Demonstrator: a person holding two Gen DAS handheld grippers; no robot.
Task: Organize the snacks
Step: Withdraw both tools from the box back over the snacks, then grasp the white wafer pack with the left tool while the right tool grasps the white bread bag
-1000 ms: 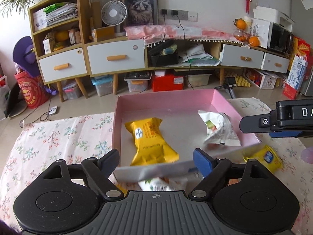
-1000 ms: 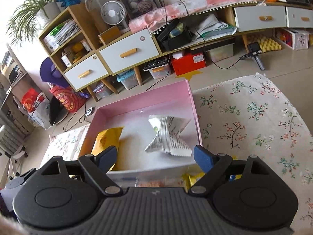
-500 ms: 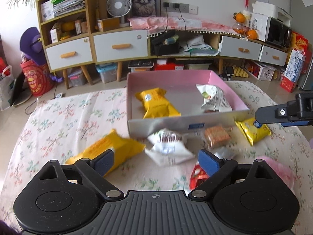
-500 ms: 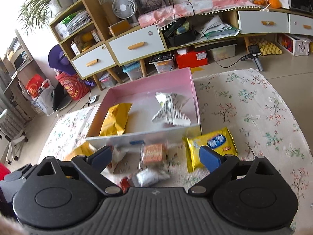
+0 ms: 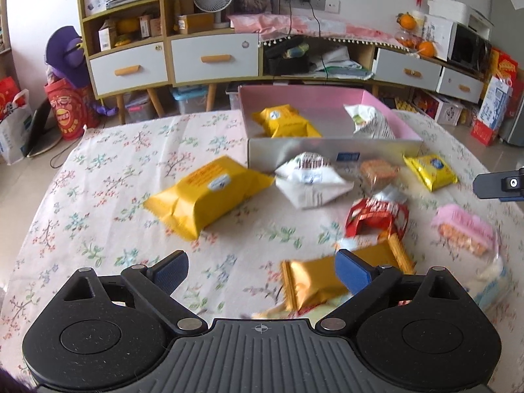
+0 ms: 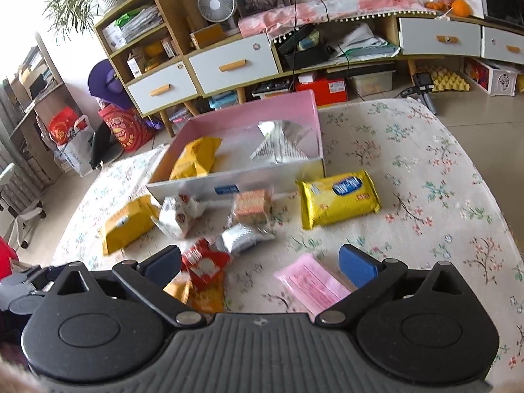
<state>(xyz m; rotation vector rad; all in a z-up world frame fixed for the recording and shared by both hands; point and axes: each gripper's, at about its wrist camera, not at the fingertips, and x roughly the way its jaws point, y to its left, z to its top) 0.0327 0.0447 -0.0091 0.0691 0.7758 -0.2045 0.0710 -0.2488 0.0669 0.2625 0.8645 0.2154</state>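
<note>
Tongs, left (image 5: pixel 260 270) and right (image 6: pixel 260 263): both just spread, empty (between picks); pink box (image 5: pixel 386 98) at 12 o'clock holds two packets, next likely the orange packet (image 5: pixel 311 283) nearest.

A floral tablecloth (image 5: pixel 108 177) covers the table. At its far edge sits a pink box (image 5: pixel 330 145); just before the box lie a large yellow packet (image 5: pixel 206 196), a white pouch (image 5: pixel 311 180), an orange biscuit pack (image 6: pixel 253 204) and a yellow cracker packet (image 6: pixel 339 198). Toward the near edge lie a red packet (image 5: pixel 376 217), a silver one (image 6: pixel 244 237), a pink one (image 6: pixel 311 283) and a gold bar (image 5: pixel 311 283).
</note>
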